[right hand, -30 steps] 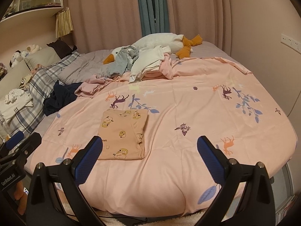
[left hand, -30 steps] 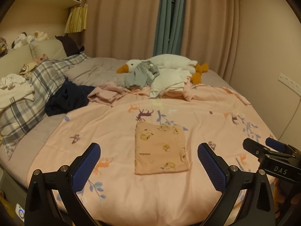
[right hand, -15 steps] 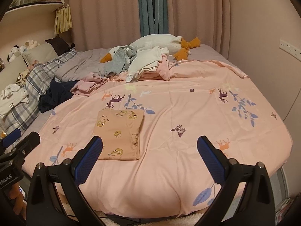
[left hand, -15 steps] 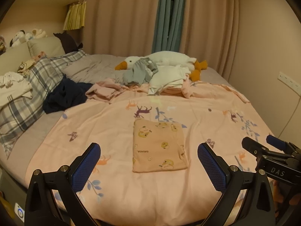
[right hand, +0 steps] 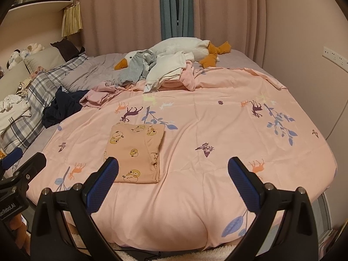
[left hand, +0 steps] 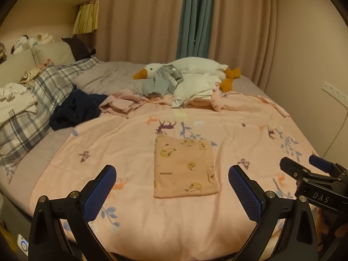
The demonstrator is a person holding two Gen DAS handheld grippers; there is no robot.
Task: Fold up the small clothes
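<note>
A small peach garment with yellow cartoon prints (left hand: 184, 167) (right hand: 136, 152) lies folded into a flat rectangle on the pink bedspread (left hand: 134, 134) (right hand: 217, 126). My left gripper (left hand: 171, 187) hovers open just short of the garment's near edge, holding nothing. Open too, my right gripper (right hand: 173, 180) hangs over the bed's near edge, its left finger (right hand: 102, 184) overlapping the garment's near left corner in the view. The right gripper also shows at the right edge of the left wrist view (left hand: 308, 169). Unfolded clothes (left hand: 191, 89) (right hand: 167, 69) are heaped at the far side.
A plush goose (left hand: 195, 67) (right hand: 180, 47) lies behind the clothes heap. A dark garment (left hand: 74, 111) (right hand: 61, 106) and plaid pillows (left hand: 32, 108) lie at the left. Curtains (right hand: 174, 10) hang behind the bed, and a wall with sockets (right hand: 332, 56) stands to the right.
Both grippers have drifted slightly, so the folded garment sits a little closer and lower in both views. The garment itself has not moved. Both grippers stay open.
</note>
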